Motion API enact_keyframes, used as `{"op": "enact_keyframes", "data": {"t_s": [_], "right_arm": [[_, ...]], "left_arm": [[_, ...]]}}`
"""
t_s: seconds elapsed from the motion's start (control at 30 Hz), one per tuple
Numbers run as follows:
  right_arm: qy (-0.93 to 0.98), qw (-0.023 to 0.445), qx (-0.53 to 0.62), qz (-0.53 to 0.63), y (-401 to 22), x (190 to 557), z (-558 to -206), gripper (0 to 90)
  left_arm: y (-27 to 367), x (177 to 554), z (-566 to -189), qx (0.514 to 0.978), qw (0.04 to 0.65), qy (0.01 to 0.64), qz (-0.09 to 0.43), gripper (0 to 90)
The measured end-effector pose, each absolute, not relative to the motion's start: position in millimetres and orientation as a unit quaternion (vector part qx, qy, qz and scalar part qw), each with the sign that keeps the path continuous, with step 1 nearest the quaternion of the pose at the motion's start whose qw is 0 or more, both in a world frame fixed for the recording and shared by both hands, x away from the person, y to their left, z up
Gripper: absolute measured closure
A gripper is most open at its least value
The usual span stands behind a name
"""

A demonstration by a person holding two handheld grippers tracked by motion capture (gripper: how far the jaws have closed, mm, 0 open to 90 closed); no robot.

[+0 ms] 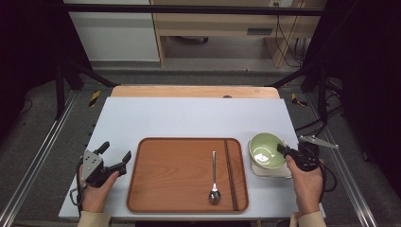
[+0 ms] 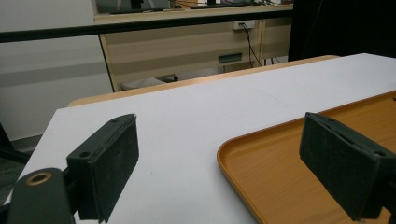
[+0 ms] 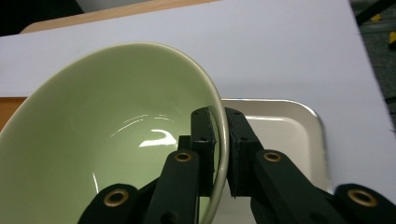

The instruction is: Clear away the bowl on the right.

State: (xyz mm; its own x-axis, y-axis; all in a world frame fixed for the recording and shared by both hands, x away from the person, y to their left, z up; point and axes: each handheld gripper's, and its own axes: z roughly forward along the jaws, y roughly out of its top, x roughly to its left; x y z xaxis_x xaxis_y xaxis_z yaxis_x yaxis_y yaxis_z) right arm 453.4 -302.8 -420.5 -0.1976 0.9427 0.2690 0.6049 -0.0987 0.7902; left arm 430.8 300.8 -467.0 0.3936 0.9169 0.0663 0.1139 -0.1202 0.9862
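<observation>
A pale green bowl [image 1: 265, 149] hangs tilted just above a small cream square dish [image 1: 283, 171] right of the tray. My right gripper [image 1: 282, 150] is shut on the bowl's rim; in the right gripper view the bowl [image 3: 107, 140] has its rim pinched between the two pads, over the cream dish [image 3: 289, 130]. My left gripper [image 1: 116, 156] rests open on the white table left of the wooden tray [image 1: 156, 189]; in the left gripper view the gripper [image 2: 219, 168] has nothing between its jaws, with the tray's corner [image 2: 261, 163] ahead.
A metal spoon [image 1: 214, 182] and dark chopsticks [image 1: 230, 172] lie on the tray's right half. The white table top [image 1: 189, 118] stretches back to a wooden strip. Black frame rails run along both sides.
</observation>
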Motion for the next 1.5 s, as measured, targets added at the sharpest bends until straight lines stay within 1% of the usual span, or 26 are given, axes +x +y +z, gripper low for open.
{"op": "enact_keyframes", "data": {"t_s": [0.17, 0.43, 0.83, 1.03, 1.5], "right_arm": [[0.668, 0.182, 0.576, 0.436, -272.8, 459.1, -417.9, 83.6], [0.724, 0.151, 0.514, 0.435, -204.4, 472.1, -419.2, 83.7], [0.768, 0.123, 0.462, 0.427, -142.2, 484.1, -424.9, 83.7], [0.778, 0.111, 0.449, 0.426, -126.0, 484.0, -428.6, 83.7], [0.793, 0.093, 0.431, 0.42, -111.5, 477.9, -435.8, 83.7]], "left_arm": [[300.4, 431.1, -467.3, 0.646, 0.529, 0.399, 0.38, 11.4], [301.6, 430.7, -467.3, 0.645, 0.528, 0.399, 0.381, 11.4], [302.8, 429.8, -466.5, 0.643, 0.529, 0.4, 0.384, 11.4], [303.4, 430.3, -466.8, 0.643, 0.53, 0.4, 0.382, 11.4], [301.4, 431.1, -467.3, 0.645, 0.535, 0.396, 0.376, 10.4]]}}
